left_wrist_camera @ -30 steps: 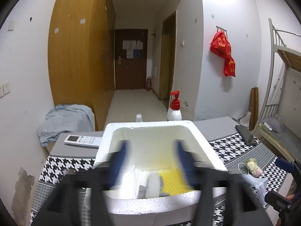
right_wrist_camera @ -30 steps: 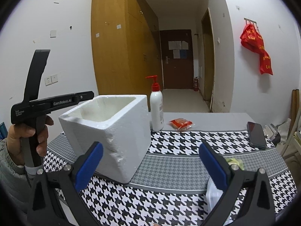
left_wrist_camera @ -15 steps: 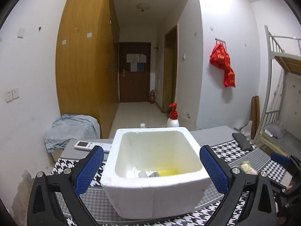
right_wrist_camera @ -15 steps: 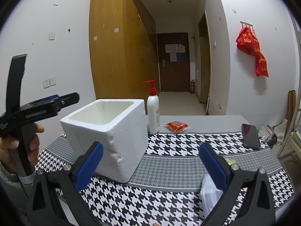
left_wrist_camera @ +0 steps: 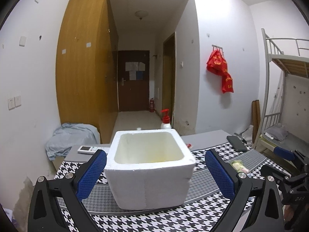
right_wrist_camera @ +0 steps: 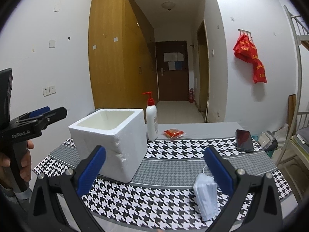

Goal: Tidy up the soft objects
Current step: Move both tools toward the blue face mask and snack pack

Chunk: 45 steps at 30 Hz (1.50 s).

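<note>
Foam box (left_wrist_camera: pixel 150 181) — face masks (right_wrist_camera: pixel 206 197) beside

Room, white walls. Landmark: dark brown door (left_wrist_camera: pixel 133 81) closing a corridor, paper notices pinned to it. Left of door: tall wooden wardrobe (left_wrist_camera: pixel 85 63). Right of door: fire extinguisher (left_wrist_camera: pixel 152 105) on pale floor, then a second wooden doorway (left_wrist_camera: pixel 169 73). Above door: round ceiling lamp (left_wrist_camera: pixel 141 14). Far right of door: red bags (left_wrist_camera: pixel 220 67) on wall hooks; metal bunk bed (left_wrist_camera: pixel 285 61). Far left: wall switches (left_wrist_camera: pixel 14 102).
</note>
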{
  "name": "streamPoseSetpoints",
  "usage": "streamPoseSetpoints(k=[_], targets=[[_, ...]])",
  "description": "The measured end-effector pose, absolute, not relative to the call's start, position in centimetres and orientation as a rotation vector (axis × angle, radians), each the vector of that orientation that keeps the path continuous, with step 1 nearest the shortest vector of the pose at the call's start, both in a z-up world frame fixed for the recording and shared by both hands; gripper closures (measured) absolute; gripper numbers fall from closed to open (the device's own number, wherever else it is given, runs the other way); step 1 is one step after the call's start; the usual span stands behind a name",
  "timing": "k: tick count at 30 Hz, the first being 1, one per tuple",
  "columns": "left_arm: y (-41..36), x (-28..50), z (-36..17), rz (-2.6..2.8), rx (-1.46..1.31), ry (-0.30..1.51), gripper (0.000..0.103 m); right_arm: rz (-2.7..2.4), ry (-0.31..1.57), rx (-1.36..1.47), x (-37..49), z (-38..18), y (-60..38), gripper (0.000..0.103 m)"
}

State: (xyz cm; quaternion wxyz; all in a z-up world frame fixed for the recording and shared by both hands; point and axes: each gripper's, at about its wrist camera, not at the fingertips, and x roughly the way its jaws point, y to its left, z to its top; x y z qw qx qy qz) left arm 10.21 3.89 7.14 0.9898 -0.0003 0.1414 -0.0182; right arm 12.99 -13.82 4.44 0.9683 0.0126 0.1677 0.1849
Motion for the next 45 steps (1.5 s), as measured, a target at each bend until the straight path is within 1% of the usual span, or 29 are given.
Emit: streamPoseSetpoints(k=[9, 18, 27, 32, 37, 45], targets=[[3.1, 7.8, 6.3, -0.053, -0.019, 0.257, 0.001, 0.345, 0.31, 0.012, 10.8, 4.7, -14.8, 0.0], [3.7, 5.7, 3.0, -0.019, -0.028, 0.235, 0.001, 0.33, 0.294, 0.036, 9.5, 3.4, -15.0, 0.0], [4.6, 5.7, 0.7, -0.051, -0.045, 0.237, 0.001, 0.271, 0.309, 0.046, 9.4, 1.4, -13.9, 0.0], [3.4, 6.1, -0.3, -0.074, -0.042, 0.249, 0.001, 0.241, 0.341, 0.06, 9.8, 0.6, -14.6, 0.0], [1.8, 6.6, -1.4, -0.114, -0.042, 0.276, 0.001, 0.233, 0.335, 0.05, 9.9, 0.0, -15.8, 0.0], [-0.5, 8.1, -1.6, -0.174, -0.037, 0.318, 0.001, 0.193, 0.347, 0.077, 10.3, -0.7, -18.5, 0.0]])
